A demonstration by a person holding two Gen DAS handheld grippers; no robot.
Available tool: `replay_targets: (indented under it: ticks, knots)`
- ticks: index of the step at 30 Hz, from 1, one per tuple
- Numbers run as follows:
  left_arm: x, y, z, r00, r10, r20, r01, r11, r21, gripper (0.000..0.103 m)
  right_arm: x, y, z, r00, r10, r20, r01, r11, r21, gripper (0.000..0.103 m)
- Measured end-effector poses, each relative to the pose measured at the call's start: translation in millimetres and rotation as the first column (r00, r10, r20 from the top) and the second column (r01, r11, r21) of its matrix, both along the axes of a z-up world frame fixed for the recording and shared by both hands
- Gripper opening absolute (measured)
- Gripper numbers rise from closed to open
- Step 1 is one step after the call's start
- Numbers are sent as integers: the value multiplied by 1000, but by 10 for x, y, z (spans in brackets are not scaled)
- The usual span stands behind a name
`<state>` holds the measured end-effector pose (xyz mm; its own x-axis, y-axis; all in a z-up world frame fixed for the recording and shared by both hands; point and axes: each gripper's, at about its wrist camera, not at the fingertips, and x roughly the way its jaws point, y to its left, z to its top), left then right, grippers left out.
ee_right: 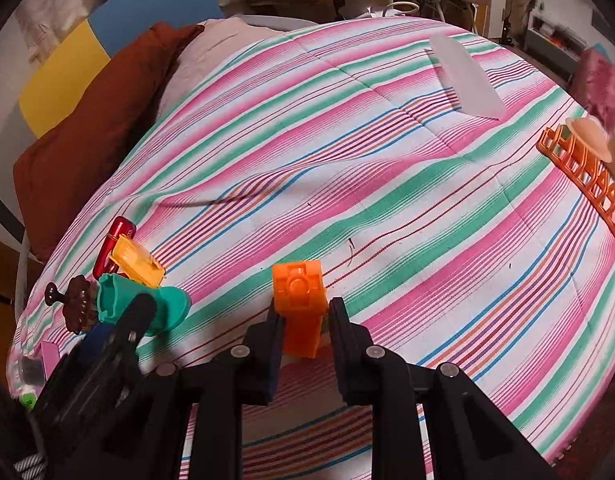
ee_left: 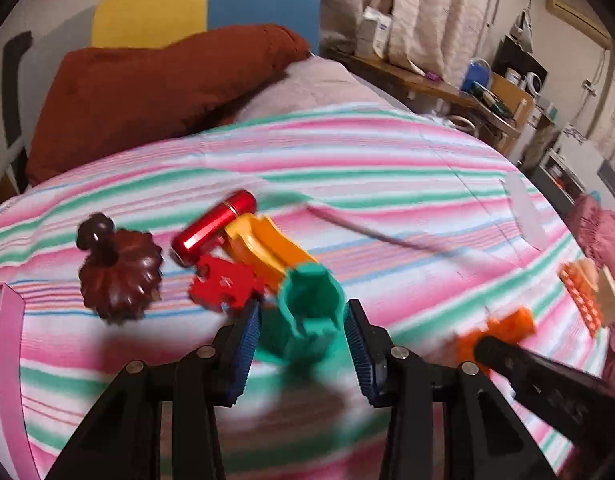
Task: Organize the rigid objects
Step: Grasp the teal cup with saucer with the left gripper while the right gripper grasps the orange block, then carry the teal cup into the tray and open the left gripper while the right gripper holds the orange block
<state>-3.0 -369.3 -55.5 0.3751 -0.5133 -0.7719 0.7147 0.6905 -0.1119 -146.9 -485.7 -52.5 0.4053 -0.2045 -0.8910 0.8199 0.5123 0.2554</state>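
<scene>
Covering bed, striped quilt (ee_right: 387, 208); left fingers (ee_left: 303, 316) straddling (blurred) green piece (ee_left: 307, 304), right fingers (ee_right: 303, 320) clamping orange block (ee_right: 299, 300).

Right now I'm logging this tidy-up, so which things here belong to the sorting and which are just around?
Part of the job:
green piece in left gripper
orange block in right gripper
red tube
brown ornament

Just around:
rust pillow
wooden shelf

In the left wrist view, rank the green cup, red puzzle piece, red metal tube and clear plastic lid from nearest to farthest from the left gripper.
1. green cup, between the jaws of the left gripper.
2. red puzzle piece, just left of the cup.
3. red metal tube, behind the puzzle piece.
4. clear plastic lid, far right.
</scene>
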Motion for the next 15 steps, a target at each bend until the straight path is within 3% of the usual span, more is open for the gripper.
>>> replay_targets:
  ticks: [3,9,15]
  knots:
    - [-9,33,-39,999,0,33,1,1000,-27,32,10,17,8,1000,7,-6,-7,1000,-10,22]
    - [-70,169,-64,996,-52,68,54,998,-20,31,42,19,8,999,34,37,-35,999,19,22]
    - [-112,543,-59,998,-45,45,49,996,-79,31,102,89,15,995,74,70,-76,997,32,22]
